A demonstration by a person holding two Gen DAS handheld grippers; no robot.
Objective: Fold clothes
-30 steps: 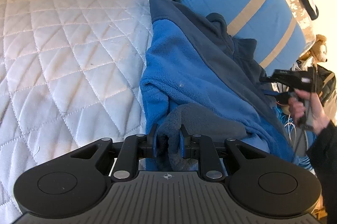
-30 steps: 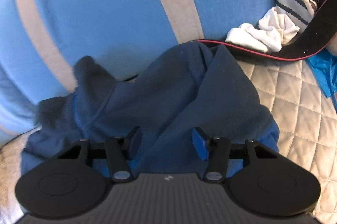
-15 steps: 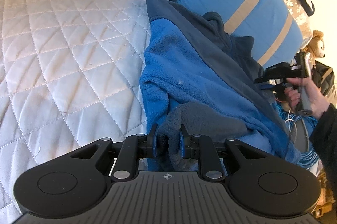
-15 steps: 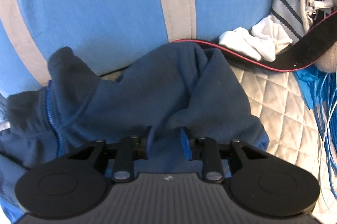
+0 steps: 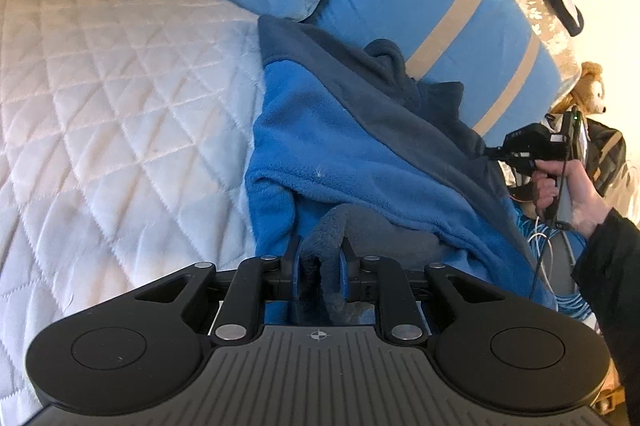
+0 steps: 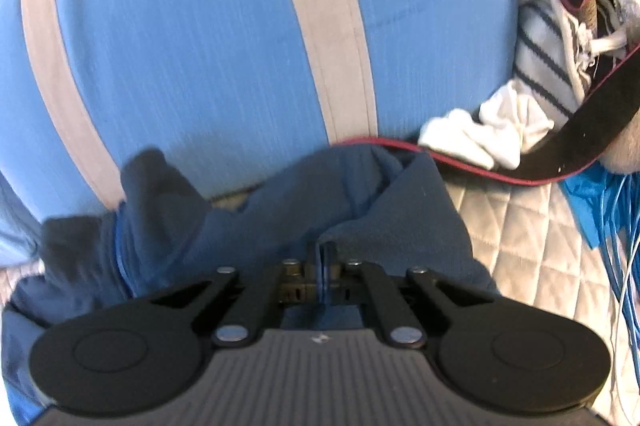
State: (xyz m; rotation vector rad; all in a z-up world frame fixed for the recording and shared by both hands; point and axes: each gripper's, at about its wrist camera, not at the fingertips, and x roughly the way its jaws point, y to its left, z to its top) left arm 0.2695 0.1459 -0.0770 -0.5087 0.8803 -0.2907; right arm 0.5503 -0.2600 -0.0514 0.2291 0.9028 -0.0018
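- White quilted bedding point(image 5: 112, 97) covers the bed, with blue pillows point(image 5: 432, 9) striped in beige lined up along its far side.
- A blue fleece point(image 5: 340, 145) with a navy upper part lies on the quilt, its far edge bunched against the pillows.
- The left gripper point(image 5: 319, 266) is clamped on a grey fold of the fleece at its near edge; the cloth fills the gap between the blue pads.
- In the right wrist view, the right gripper point(image 6: 321, 258) has its jaws pressed together on a pinch of the navy cloth point(image 6: 360, 193), just below a pillow point(image 6: 240, 25).
- In the left view, a hand point(image 5: 568, 193) in a dark sleeve holds the right gripper at the fleece's far right edge.
- A black strap point(image 6: 580, 137) edged in red, white cloth point(image 6: 480, 133) and a striped garment point(image 6: 540, 45) lie to the right of the fleece.
- Blue and white cords point(image 6: 616, 226) trail over the quilt at the right edge.
- A teddy bear point(image 5: 588, 85) sits beyond the pillows.
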